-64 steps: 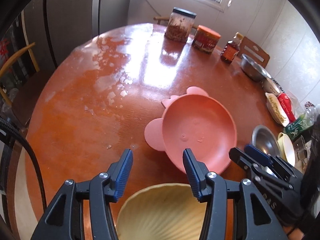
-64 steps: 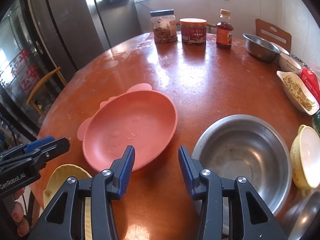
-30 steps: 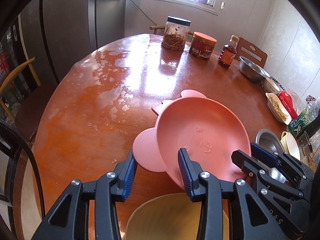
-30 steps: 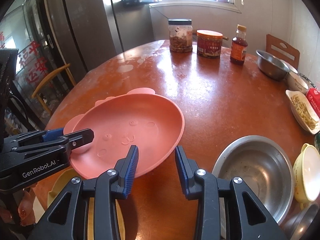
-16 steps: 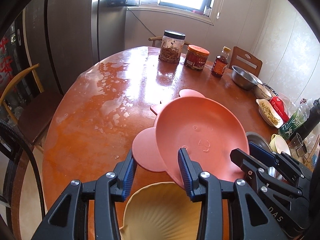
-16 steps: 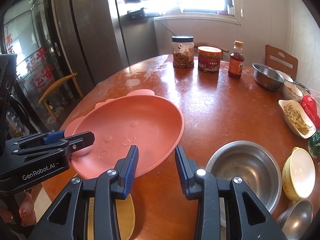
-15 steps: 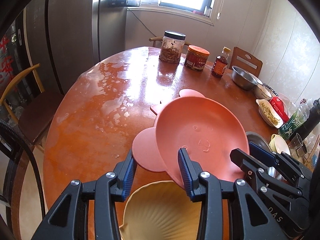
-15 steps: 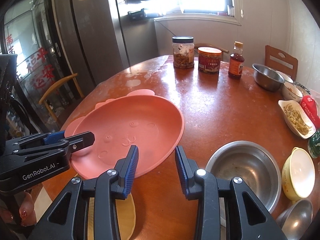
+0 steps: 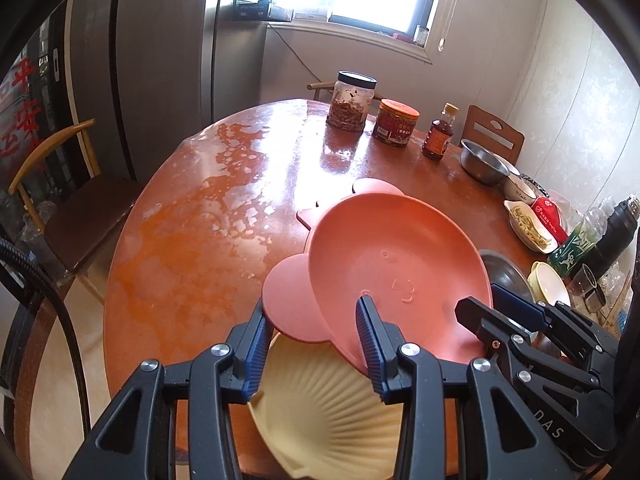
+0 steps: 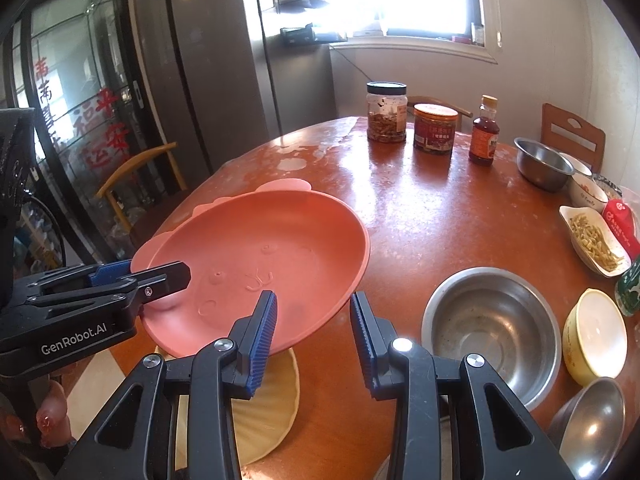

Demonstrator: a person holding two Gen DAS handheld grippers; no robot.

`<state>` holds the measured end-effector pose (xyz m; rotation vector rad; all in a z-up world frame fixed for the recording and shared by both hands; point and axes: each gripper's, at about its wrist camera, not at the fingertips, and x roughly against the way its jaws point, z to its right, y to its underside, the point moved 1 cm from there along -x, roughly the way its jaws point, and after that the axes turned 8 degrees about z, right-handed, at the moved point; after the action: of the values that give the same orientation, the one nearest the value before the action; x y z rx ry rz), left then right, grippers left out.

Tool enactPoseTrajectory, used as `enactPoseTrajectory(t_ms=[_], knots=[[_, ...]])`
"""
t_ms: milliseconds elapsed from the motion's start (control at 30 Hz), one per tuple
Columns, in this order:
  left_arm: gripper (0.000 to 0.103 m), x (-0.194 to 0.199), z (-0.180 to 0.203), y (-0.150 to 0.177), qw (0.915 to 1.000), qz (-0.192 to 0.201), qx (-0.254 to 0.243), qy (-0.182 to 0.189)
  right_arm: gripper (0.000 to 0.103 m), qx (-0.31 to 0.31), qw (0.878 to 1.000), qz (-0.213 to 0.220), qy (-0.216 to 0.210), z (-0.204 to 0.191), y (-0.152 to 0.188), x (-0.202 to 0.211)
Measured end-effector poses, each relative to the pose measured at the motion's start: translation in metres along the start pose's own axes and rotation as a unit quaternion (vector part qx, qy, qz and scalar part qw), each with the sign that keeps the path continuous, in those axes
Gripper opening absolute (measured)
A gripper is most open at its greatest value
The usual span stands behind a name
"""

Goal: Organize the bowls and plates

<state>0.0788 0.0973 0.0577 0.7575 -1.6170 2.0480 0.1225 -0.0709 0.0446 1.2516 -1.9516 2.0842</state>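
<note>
Left wrist view: left gripper clamps pink plate ear; right gripper pinches rim.

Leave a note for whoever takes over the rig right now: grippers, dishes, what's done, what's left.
Left gripper: shut on the pink plate at its ear-shaped tab.
Right gripper: shut on the same plate's near rim.
The plate is lifted off the table, tilted, above the cream shell plate at the near edge.
Steel bowl, yellow bowl and another steel bowl sit to the right, not stacked.
Done: pink plate picked up.
Left: probably lower it onto the shell plate, then gather the bowls.
</note>
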Motion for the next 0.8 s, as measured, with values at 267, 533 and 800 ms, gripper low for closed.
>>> enactPoseTrajectory(t_ms=[267,533,800], knots=[[0.042,0.01,-0.011,0.029,0.9998,-0.01,0.01,-0.01,0.039,0.02,0.999,-0.022,-0.019,-0.016,0.021,0.002],[0.042,0.006,-0.017,0.061,0.9986,-0.043,-0.001,-0.03,0.039,0.044,0.997,-0.06,-0.031,-0.028,0.046,-0.009],[0.042,0.003,-0.021,0.073,0.9974,-0.06,-0.012,-0.04,0.039,0.057,0.994,-0.089,-0.035,-0.035,0.061,-0.022]])
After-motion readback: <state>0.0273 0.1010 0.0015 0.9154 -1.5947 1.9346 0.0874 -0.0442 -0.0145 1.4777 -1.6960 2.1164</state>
